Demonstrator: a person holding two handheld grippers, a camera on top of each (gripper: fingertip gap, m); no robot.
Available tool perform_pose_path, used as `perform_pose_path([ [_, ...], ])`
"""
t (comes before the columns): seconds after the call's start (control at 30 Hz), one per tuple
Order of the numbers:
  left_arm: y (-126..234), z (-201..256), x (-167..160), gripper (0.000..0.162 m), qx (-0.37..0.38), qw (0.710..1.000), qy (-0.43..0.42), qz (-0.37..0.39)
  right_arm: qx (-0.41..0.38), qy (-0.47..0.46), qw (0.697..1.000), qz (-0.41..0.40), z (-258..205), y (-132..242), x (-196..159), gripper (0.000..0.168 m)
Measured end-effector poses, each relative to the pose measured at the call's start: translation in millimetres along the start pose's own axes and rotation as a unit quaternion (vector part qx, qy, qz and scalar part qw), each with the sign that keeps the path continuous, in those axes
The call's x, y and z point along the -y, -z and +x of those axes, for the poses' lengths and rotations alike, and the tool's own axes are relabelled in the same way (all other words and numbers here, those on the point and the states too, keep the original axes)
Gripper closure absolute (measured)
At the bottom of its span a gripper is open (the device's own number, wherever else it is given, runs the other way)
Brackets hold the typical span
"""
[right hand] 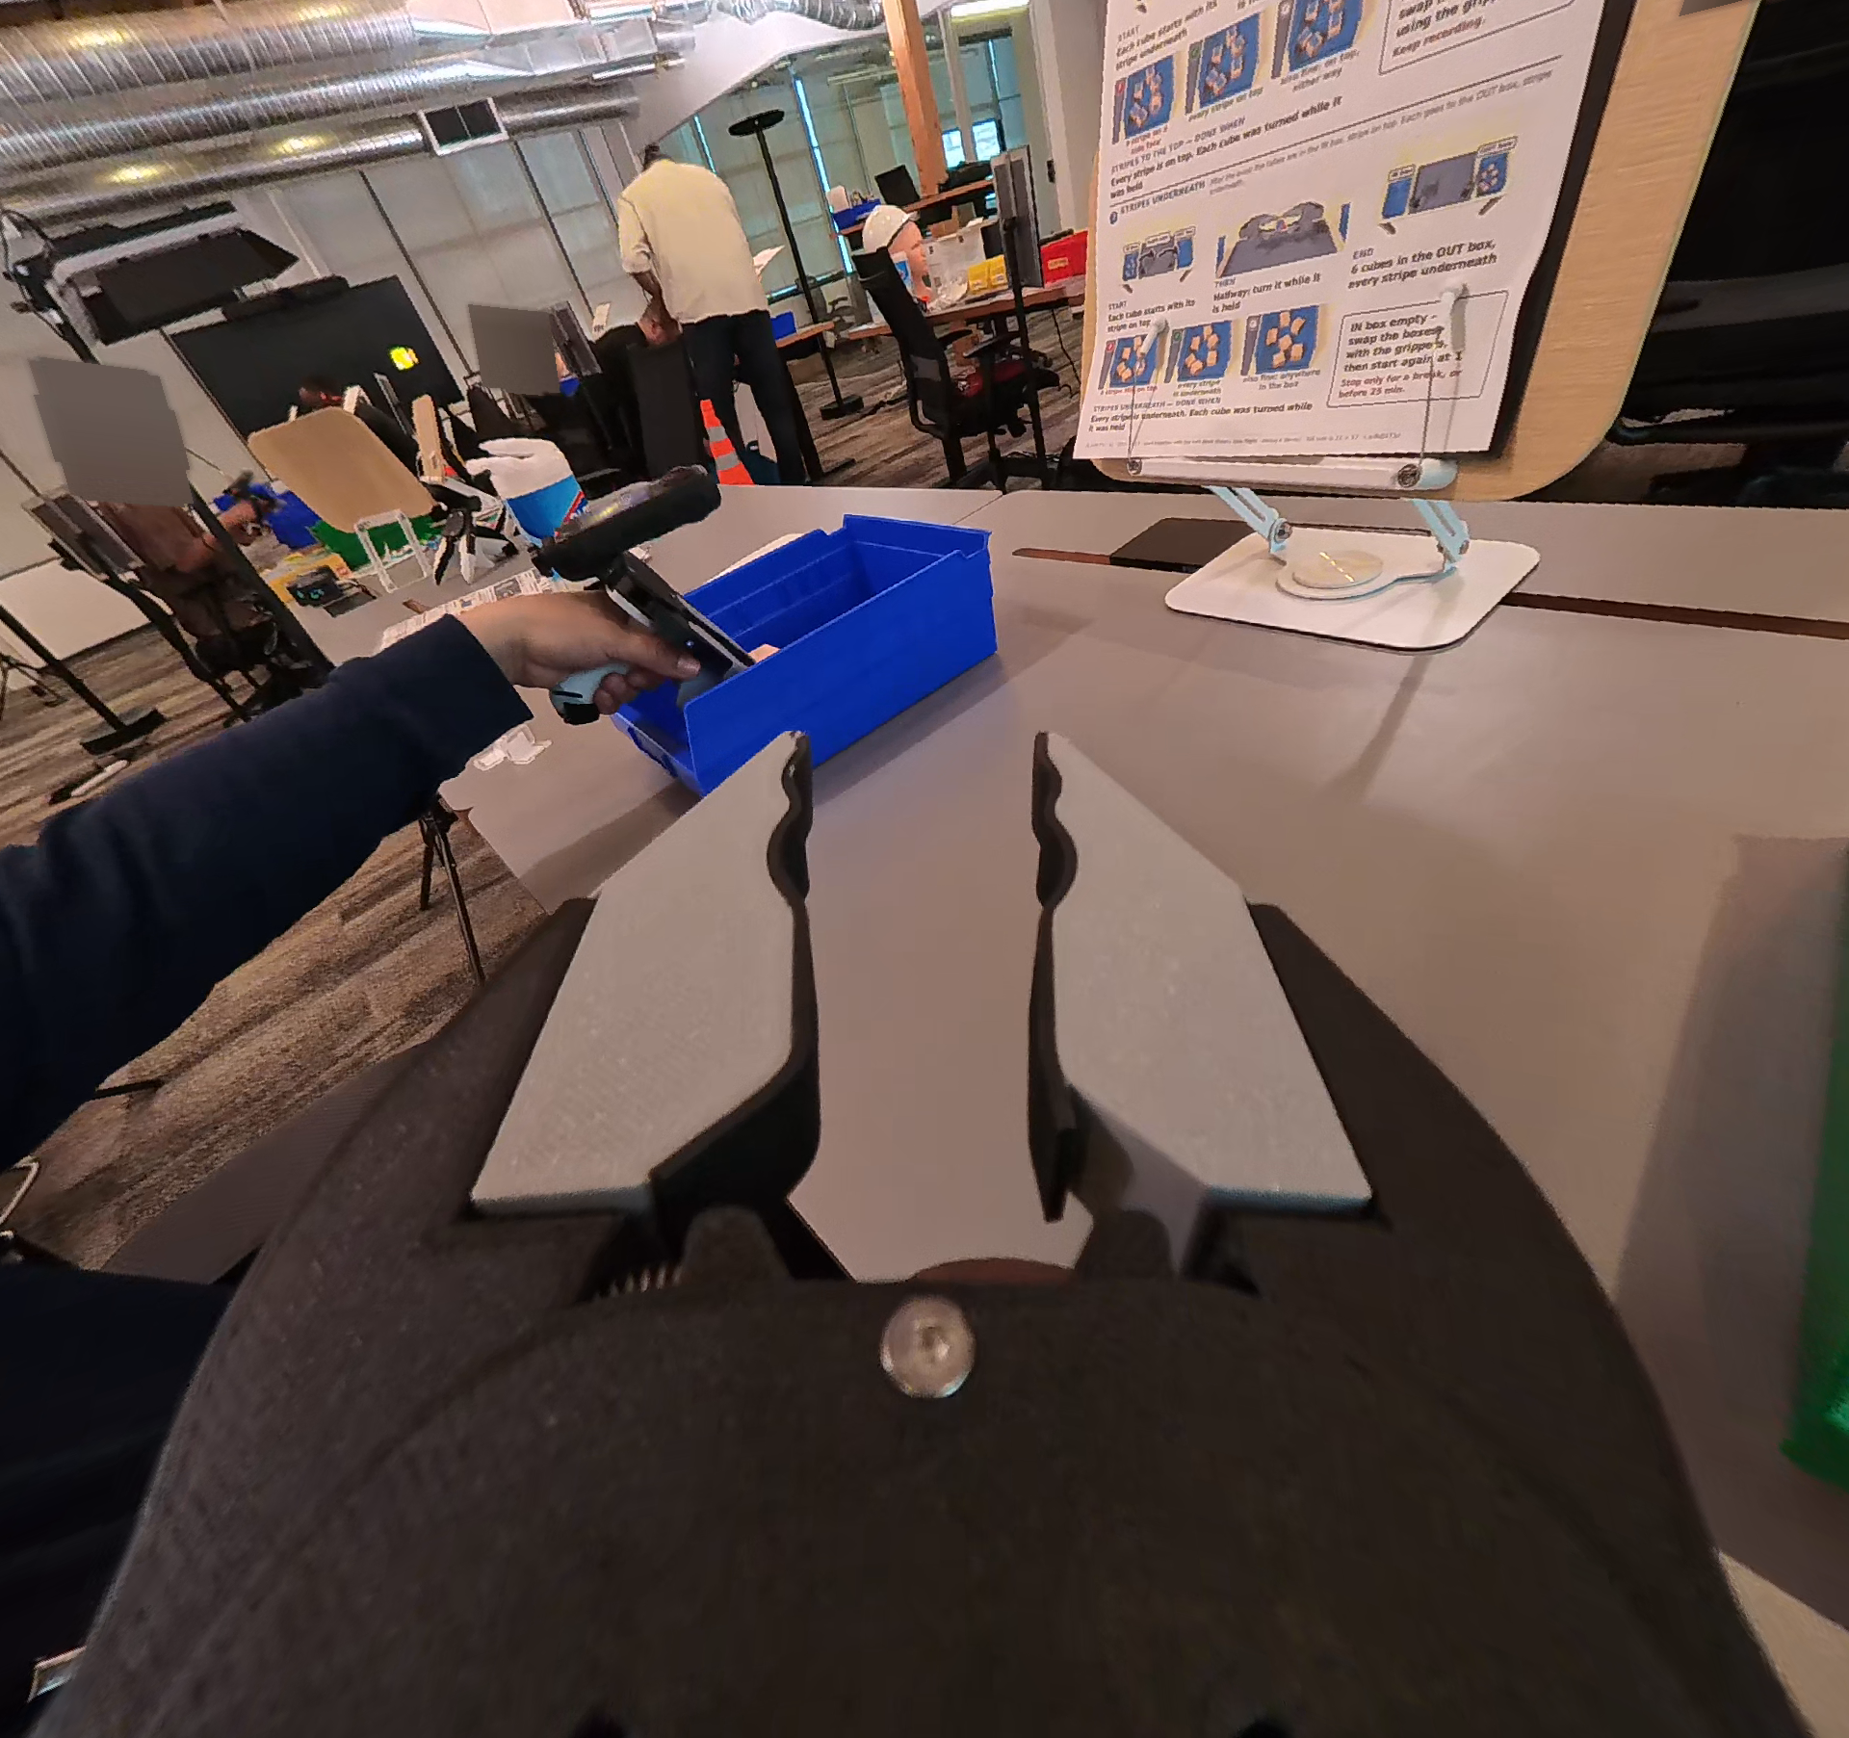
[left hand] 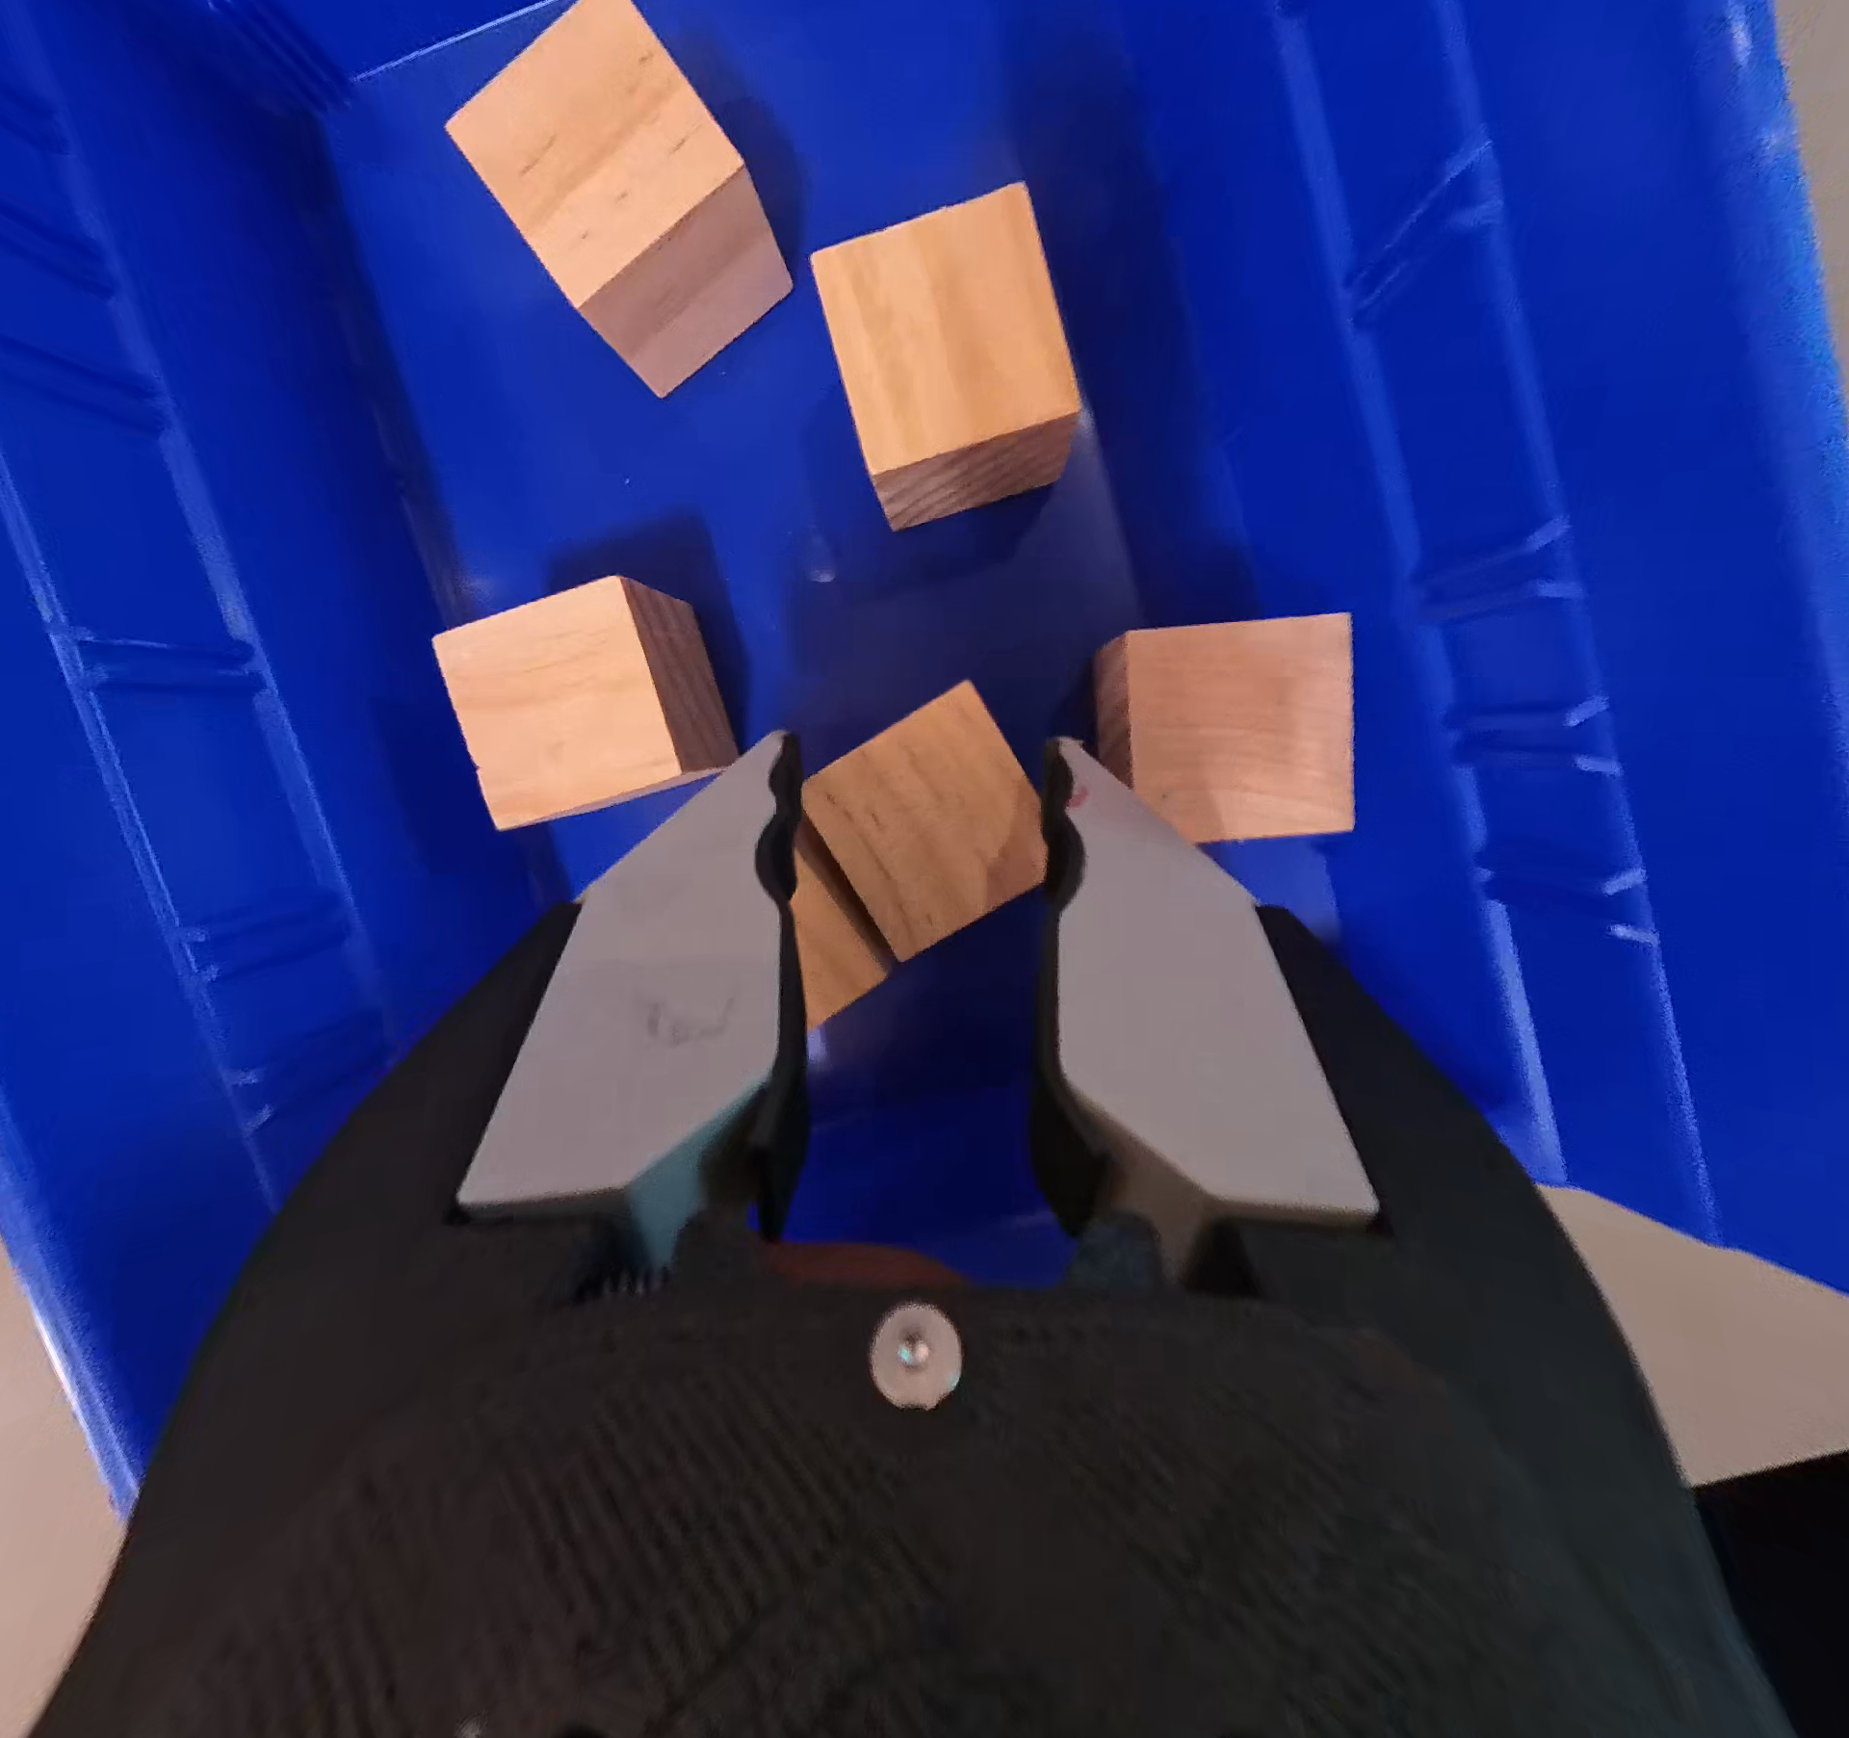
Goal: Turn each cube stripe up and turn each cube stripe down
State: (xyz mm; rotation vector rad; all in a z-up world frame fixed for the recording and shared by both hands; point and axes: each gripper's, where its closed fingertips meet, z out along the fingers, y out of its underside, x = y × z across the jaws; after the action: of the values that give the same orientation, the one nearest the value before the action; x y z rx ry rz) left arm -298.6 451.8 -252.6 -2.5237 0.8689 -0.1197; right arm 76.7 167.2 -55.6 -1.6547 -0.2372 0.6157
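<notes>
Inside the blue bin (left hand: pixel 1301 289), the left gripper (left hand: pixel 920 790) clamps a tilted wooden cube (left hand: pixel 926 820) among four loose cubes (left hand: pixel 941 349), while the right gripper (right hand: pixel 920 770) hovers with jaws parted and empty over the grey table (right hand: pixel 1301 790).

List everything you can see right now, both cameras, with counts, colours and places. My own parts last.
Wooden cubes: five, tan, inside the bin; one between the left fingers; no stripes visible.
Bin: one, blue, on the table's left side.
Table: one, grey.
Instruction sheet: one, white, on a wooden board, far right.
Stand: one, white, under the board.
Green object: one, at the right edge; cannot tell what.
Background person: one, standing, pale top.
Left gripper: grey fingers, closed on the cube in the bin.
Right gripper: grey fingers, open, nothing held, above the table.
Hand: one, dark sleeve, holding the left gripper.
</notes>
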Motion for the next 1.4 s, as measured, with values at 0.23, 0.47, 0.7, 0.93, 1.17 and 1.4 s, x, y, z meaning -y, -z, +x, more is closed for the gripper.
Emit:
perform_pose_path([
  [0.23,3,12,-4,0.111,-0.007,1.0,-0.019,0.01,0.001,0.002,1.0,-0.006,-1,-4,-3,0.127],
  [0.47,0,13,-3,0.112,-0.021,1.0,-0.01,0.011,-0.002,0.007,1.0,-0.004,-2,-2,-2,0.127],
  [0.7,-5,13,-5,0.108,-0.047,0.998,0.043,0.013,0.0,0.003,1.0,-0.001,0,0,-1,0.127],
  [0.93,-5,13,-2,0.109,-0.053,0.998,0.026,0.034,-0.001,0.011,1.0,-0.001,-4,0,0,0.127],
  [1.17,14,4,12,0.111,-0.01,0.994,-0.028,0.102,-0.004,0.009,1.0,0.006,-1,4,3,0.127],
  [1.4,54,4,28,0.111,-0.03,0.977,-0.019,0.211,0.007,0.002,1.0,-0.019,-4,-13,-12,0.127],
])
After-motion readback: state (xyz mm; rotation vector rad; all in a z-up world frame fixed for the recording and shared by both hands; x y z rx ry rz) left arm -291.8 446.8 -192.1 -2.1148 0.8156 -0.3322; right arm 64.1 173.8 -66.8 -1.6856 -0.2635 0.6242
